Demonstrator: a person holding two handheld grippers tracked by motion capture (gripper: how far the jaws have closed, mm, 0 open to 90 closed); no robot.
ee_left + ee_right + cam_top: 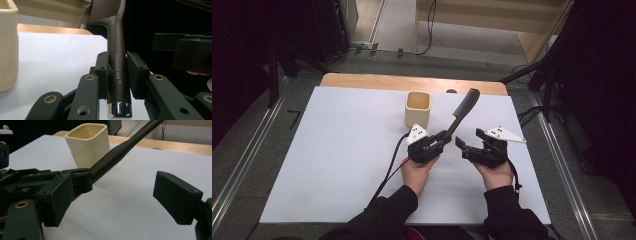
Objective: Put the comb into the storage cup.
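High view: our left gripper (443, 136) pinches the dark brown plastic comb-brush (463, 109) by its handle, head raised toward the table's far edge, just beside the cream square ceramic cup (417, 108). Right gripper (466, 145) is spread, holding nothing. We judge pickup done, dropping it into the cup left. Count: one brush, one cup, two grippers.

Brush handle (117, 72) upright, clamped between left gripper (117, 75) pads.
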